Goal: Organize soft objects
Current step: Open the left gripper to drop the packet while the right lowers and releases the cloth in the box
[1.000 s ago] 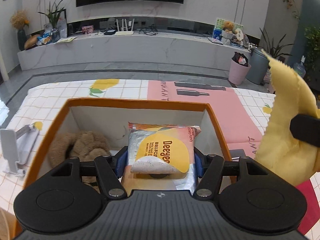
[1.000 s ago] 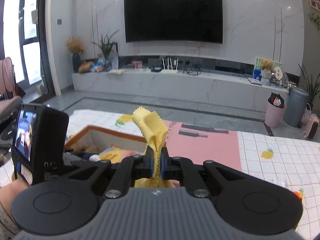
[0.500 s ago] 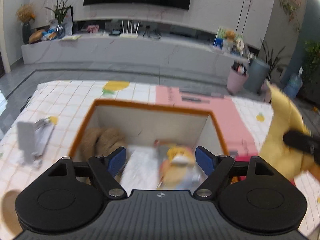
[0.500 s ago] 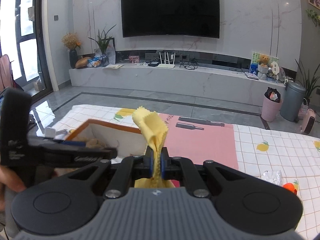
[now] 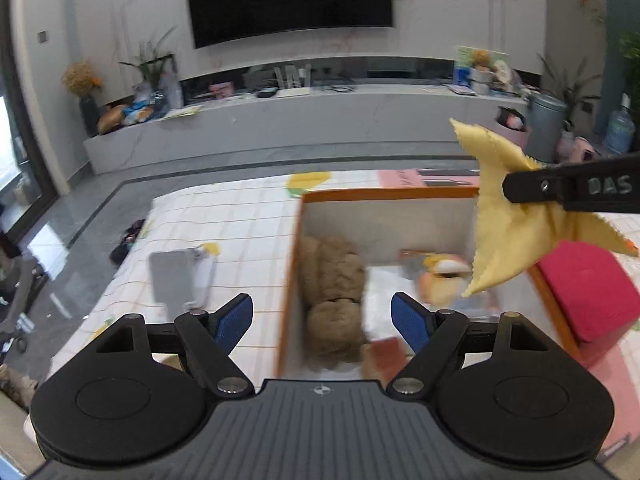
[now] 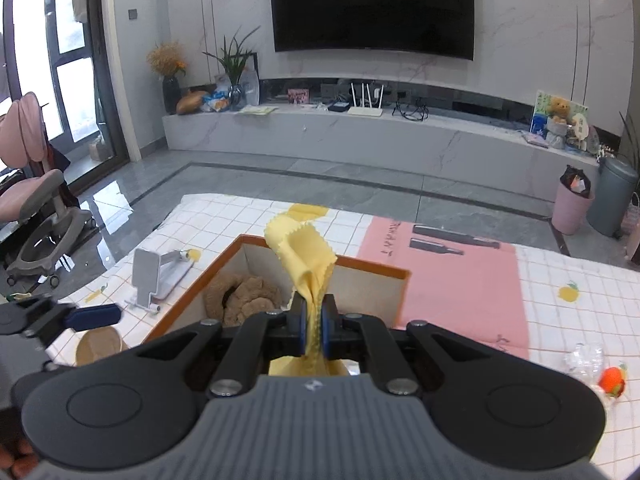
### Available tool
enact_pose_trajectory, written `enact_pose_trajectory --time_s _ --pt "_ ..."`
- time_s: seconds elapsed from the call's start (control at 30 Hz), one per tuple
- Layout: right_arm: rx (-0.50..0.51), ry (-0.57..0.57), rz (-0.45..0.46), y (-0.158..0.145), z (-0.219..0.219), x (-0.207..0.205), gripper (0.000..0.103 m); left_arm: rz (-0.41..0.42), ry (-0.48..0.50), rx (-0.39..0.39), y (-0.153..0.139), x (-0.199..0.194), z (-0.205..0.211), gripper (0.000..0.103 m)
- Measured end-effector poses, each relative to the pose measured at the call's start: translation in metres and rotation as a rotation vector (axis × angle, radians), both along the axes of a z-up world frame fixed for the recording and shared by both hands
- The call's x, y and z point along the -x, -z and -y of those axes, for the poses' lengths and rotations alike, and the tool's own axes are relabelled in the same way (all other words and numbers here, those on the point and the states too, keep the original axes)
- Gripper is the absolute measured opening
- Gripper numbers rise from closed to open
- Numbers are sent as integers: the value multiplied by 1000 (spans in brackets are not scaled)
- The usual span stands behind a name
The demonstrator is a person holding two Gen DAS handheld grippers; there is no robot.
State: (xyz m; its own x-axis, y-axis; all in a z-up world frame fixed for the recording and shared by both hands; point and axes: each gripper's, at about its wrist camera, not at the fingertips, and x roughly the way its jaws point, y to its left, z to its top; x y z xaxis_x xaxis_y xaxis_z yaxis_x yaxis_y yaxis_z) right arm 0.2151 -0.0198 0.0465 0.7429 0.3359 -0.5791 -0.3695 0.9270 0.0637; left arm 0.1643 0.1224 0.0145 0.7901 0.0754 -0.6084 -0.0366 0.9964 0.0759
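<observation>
An orange-rimmed box stands on the checked tablecloth. Inside lie a brown plush and a yellow-orange snack packet. My left gripper is open and empty, raised above the box's near left corner. My right gripper is shut on a yellow cloth and holds it over the box. In the left wrist view the cloth hangs from the right gripper's fingers above the box's right side.
A white phone stand lies left of the box. A red block sits at the box's right. A pink mat lies beyond the box. An orange toy and clear wrapper lie at the right.
My left gripper opened, let the snack packet drop into the box, then drew back and shifted left. My right gripper moved over the box with the yellow cloth.
</observation>
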Motion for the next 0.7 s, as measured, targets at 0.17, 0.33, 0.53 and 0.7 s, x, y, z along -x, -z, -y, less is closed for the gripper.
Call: enact_pose_trajectory --time_s 0.17,0.33,0.53,0.7 --pt "-41 33 -71 34 -29 -28 5 -22 14 -120 6 -14 -12 92" --pt "26 64 -153 65 -60 -63 5 -7 70 -99 3 -20 -21 92" --pt "4 149 -303 97 -77 -111 5 -40 63 -36 9 -30 -40 92" --pt "114 167 -334 123 -100 -133 5 -67 73 31 10 -33 -51 92"
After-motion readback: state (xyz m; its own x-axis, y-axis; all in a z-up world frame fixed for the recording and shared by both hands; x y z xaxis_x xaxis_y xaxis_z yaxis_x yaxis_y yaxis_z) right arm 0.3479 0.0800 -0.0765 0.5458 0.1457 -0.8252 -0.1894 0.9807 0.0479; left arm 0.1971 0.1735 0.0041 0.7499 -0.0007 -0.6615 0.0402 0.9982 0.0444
